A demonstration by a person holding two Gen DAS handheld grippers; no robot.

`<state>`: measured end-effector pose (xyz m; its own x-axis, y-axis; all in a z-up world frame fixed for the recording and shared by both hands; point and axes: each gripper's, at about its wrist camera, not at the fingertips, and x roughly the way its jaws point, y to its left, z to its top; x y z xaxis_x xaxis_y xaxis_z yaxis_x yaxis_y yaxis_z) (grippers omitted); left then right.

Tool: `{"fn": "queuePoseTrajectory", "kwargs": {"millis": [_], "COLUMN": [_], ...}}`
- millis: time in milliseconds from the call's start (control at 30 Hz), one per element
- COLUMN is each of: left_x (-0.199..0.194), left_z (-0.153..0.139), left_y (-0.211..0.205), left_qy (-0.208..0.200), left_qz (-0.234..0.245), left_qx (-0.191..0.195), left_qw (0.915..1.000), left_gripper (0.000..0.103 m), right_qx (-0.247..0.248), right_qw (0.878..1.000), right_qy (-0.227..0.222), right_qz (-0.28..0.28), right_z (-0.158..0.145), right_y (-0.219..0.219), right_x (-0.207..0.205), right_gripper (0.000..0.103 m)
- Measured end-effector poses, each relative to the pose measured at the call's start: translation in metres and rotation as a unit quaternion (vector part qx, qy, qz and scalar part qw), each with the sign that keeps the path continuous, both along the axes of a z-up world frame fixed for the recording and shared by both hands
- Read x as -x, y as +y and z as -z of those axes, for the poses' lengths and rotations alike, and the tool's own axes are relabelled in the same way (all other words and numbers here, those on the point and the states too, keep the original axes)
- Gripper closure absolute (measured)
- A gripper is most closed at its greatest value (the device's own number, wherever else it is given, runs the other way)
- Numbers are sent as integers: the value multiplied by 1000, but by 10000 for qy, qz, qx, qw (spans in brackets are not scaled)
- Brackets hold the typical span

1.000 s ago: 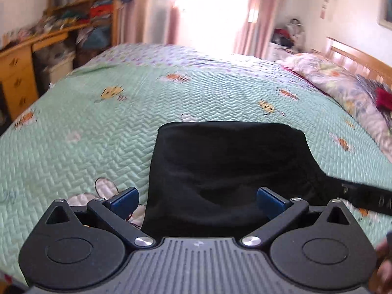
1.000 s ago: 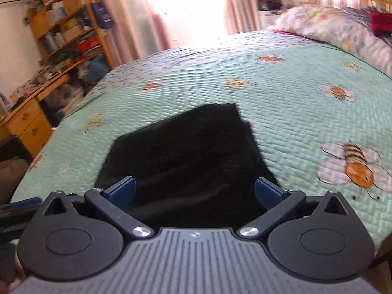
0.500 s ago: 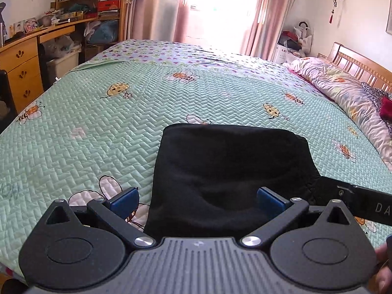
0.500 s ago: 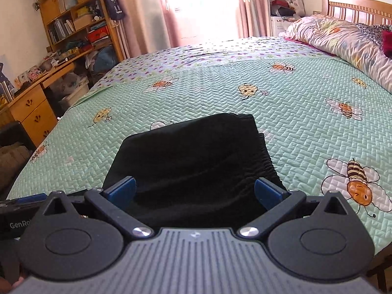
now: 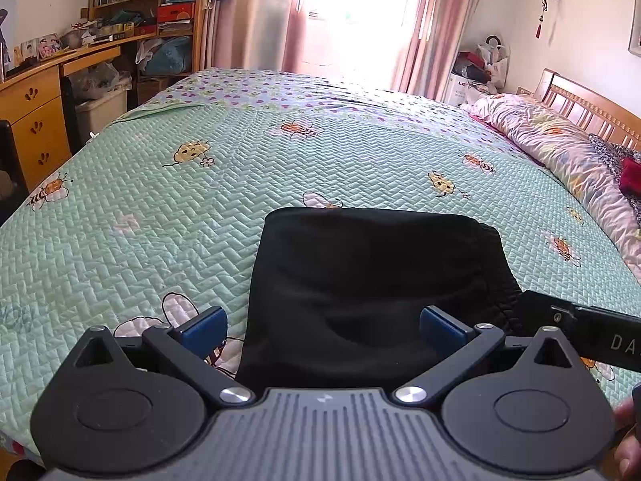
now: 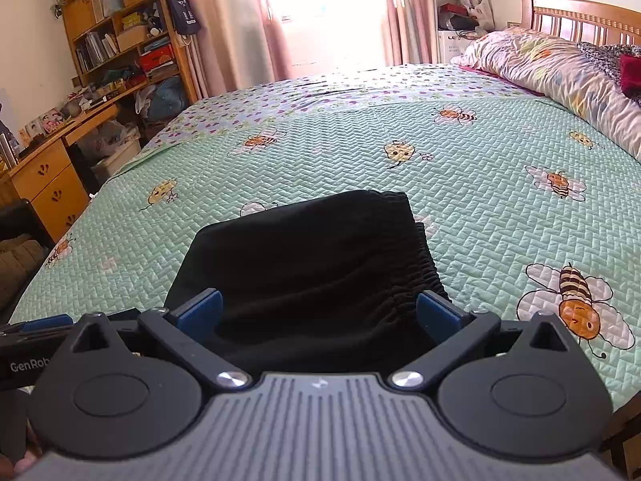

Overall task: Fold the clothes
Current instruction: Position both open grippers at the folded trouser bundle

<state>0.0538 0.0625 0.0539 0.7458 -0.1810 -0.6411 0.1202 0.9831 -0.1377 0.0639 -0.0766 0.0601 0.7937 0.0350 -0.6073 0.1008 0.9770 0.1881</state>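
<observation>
A folded black garment (image 5: pixel 368 280) with an elastic waistband lies flat on the green bee-print quilt (image 5: pixel 200 208), near the front edge of the bed; it also shows in the right wrist view (image 6: pixel 304 256). My left gripper (image 5: pixel 323 326) is open and empty, just above the garment's near edge. My right gripper (image 6: pixel 318 312) is open and empty too, over the garment's near right part by the gathered waistband (image 6: pixel 416 276). The right gripper's body (image 5: pixel 581 328) shows at the right in the left wrist view. The left gripper's body (image 6: pixel 32 340) shows at the left in the right wrist view.
A rolled floral duvet (image 5: pixel 561 148) lies along the wooden headboard (image 5: pixel 593 104) at the right. A wooden desk with drawers (image 5: pixel 36 120) and bookshelves (image 5: pixel 148 8) stand left of the bed. A bright curtained window (image 5: pixel 352 12) is at the back.
Both grippers have pulled back and risen a little from the garment, so more of the room shows. The garment stays flat on the quilt. Both stay open.
</observation>
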Motion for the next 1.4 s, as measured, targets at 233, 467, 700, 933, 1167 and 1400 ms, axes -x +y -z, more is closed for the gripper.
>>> {"fn": "queuePoseTrajectory", "kwargs": {"millis": [233,467,700,933,1167,1400], "left_x": [-2,-4,-7,-9,-8,-9], "left_z": [2,6,9,12,14,14], "left_y": [0,0,1,-2,-3,-2], "left_qy": [33,88,137,185,216,262], "left_qz": [16,10,-10,1,14,0], "left_qx": [0,13,7,-57,-66,-114], "left_qw": [10000,10000,9999,9998,9997,9996], "left_gripper": [1,1,1,1,1,1], "right_qx": [9,32,51,96,82,72], "right_qw": [10000,10000,10000,9999,9999,9999], "right_qy": [5,12,44,43,68,91], "right_qz": [3,-6,-4,2,28,38], "right_z": [1,2,5,7,9,12], "right_y": [1,2,2,2,0,1], "right_x": [-1,-2,-5,-6,-6,-6], "right_gripper": [0,0,0,0,0,0]}}
